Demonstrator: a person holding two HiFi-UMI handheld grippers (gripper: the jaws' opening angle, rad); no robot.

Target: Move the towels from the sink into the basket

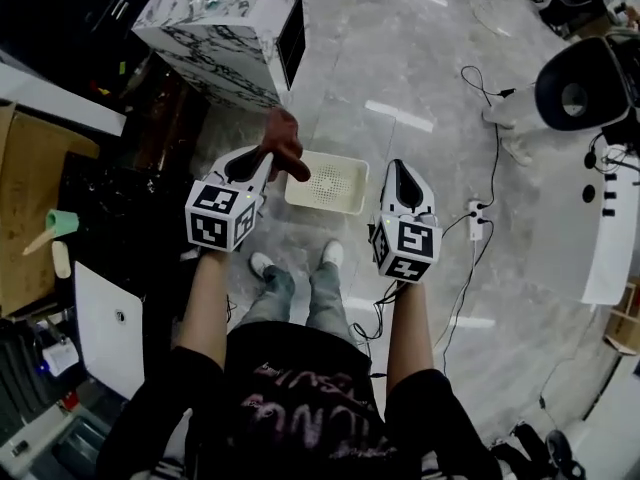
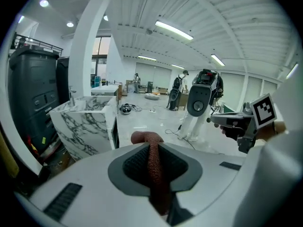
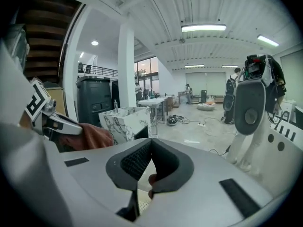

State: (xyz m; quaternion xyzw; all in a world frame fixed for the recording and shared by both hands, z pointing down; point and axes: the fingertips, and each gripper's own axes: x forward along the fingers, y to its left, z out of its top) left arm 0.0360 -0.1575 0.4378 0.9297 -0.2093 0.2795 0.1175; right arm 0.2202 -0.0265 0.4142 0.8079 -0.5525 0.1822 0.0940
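A reddish-brown towel (image 1: 283, 143) is bunched at the tip of my left gripper (image 1: 268, 158), whose jaws are shut on it. In the left gripper view the towel (image 2: 154, 174) runs as a strip between the pads of that gripper (image 2: 152, 148). It hangs above the near left corner of the white perforated basket (image 1: 328, 181) on the floor. The marble sink unit (image 1: 230, 28) stands behind and to the left. My right gripper (image 1: 400, 168) hovers beside the basket's right end; in its own view the right gripper (image 3: 149, 143) has its pads meeting. A small reddish patch shows in the gap below them, and I cannot tell what it is.
A white and black humanoid robot (image 1: 585, 83) stands at the right, with cables and a power strip (image 1: 476, 220) on the floor near the basket. The person's feet (image 1: 262, 263) are just before the basket. A dark bin (image 2: 33, 89) and cluttered benches line the left side.
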